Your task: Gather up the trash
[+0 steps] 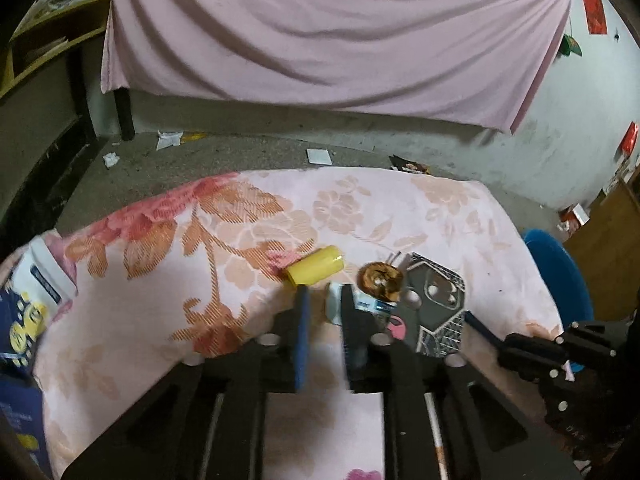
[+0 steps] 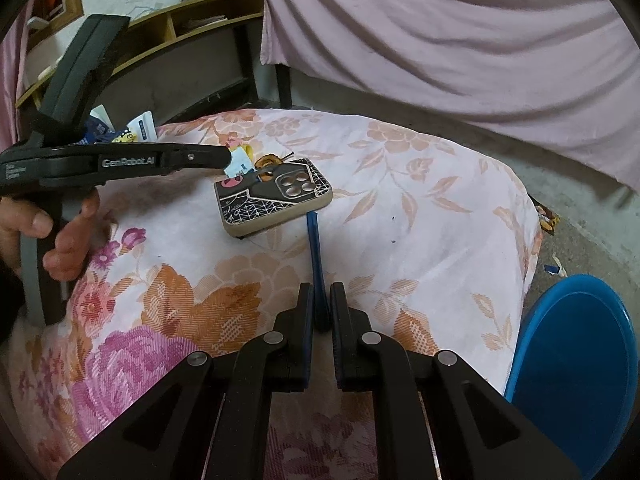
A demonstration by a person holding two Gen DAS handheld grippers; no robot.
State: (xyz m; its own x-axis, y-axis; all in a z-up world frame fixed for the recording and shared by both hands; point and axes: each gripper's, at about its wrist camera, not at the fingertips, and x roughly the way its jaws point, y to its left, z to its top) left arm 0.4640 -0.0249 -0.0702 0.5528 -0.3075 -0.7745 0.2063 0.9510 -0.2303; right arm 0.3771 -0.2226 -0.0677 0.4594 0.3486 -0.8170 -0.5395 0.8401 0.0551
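Trash wrapper [image 1: 370, 304] sits beside the slightly parted left hand-held gripper [image 1: 325, 312]; the right hand-held gripper [image 2: 321, 308] clamps a blue stick [image 2: 316, 256].

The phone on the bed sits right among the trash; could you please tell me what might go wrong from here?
1. The blue stick clamped in the right gripper ends at the phone's edge; a push could shove the phone.
2. The left gripper, jaws apart, is at the white wrapper beside the phone and might nip its case instead.
3. The yellow tube nearby may roll if bumped.
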